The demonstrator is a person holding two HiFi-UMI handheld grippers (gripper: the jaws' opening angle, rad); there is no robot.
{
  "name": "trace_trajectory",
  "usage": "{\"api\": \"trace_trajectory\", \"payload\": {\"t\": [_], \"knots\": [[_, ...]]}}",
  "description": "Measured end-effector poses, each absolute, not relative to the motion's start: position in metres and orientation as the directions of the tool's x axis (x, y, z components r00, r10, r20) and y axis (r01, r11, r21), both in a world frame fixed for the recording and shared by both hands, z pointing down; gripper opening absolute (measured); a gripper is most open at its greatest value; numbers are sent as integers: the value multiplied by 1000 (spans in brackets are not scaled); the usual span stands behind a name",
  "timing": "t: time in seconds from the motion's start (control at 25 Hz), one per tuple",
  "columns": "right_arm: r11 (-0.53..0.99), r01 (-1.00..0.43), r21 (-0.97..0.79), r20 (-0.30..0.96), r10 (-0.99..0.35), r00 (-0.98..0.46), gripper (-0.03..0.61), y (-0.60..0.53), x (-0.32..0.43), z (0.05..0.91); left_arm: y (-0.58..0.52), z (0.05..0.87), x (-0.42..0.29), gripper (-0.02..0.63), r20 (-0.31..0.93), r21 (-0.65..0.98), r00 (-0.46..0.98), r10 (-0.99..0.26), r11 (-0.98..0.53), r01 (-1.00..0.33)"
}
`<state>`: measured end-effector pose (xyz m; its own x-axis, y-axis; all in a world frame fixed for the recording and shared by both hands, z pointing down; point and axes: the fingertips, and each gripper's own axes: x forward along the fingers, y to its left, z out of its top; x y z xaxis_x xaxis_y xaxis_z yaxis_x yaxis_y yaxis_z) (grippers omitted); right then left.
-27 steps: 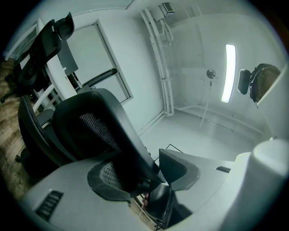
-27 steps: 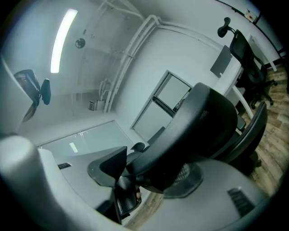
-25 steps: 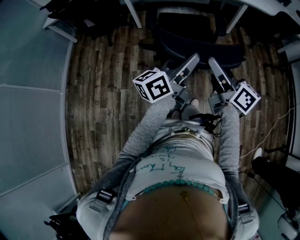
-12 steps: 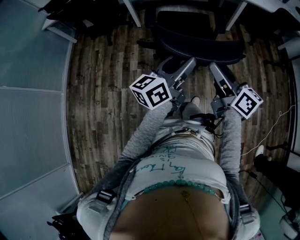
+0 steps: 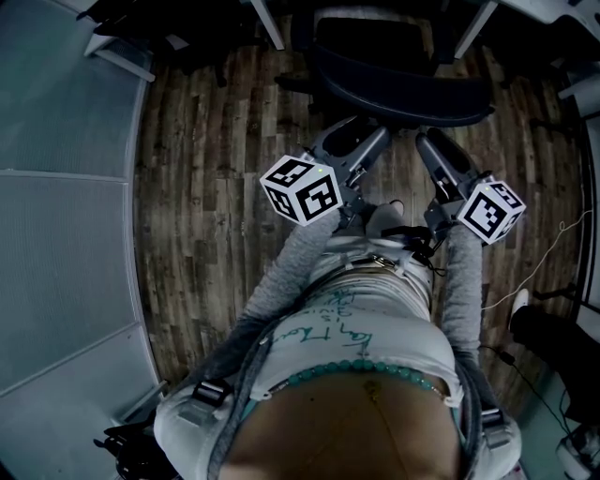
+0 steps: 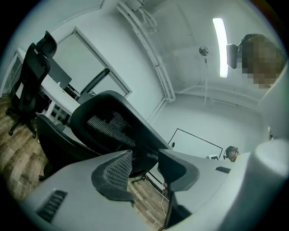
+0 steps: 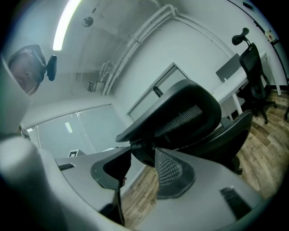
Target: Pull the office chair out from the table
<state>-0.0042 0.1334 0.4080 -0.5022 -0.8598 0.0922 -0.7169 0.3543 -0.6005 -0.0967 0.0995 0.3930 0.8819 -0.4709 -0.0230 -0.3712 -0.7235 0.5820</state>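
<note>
The black office chair (image 5: 403, 89) stands tucked at the white table (image 5: 270, 26), its mesh backrest (image 6: 108, 124) toward me. My left gripper (image 5: 373, 139) and right gripper (image 5: 427, 141) point level at the backrest's lower rim, side by side. In the left gripper view the dark rim (image 6: 144, 158) lies between the jaws (image 6: 145, 168), which are wide and closing; the pads do not visibly press. In the right gripper view the rim (image 7: 143, 153) fills most of the gap of the right gripper (image 7: 143, 168), whose jaws are closing too.
A second black chair (image 6: 34, 76) stands at another desk, also seen in the right gripper view (image 7: 253, 76). A glass partition (image 5: 66, 187) runs along the left. A thin cable (image 5: 544, 262) lies on the wood floor at the right.
Both grippers have sunk a little and rolled slightly. The chair's backrest shows larger and lower in the head view. The right gripper's cube has shifted right.
</note>
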Motion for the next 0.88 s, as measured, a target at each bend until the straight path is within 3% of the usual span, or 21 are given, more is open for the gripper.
{"api": "trace_trajectory", "payload": {"t": [0.36, 0.56, 0.88], "knots": [[342, -724, -599, 82, -874, -480, 47, 139, 8, 417, 107, 403, -91, 66, -10, 569, 886, -464, -731, -377], [352, -723, -594, 76, -871, -486, 33, 149, 28, 420, 122, 405, -65, 12, 9, 561, 893, -450, -737, -377], [371, -739, -562, 110, -852, -511, 32, 175, 55, 423, 151, 405, -39, 11, 24, 553, 868, -496, -717, -425]]}}
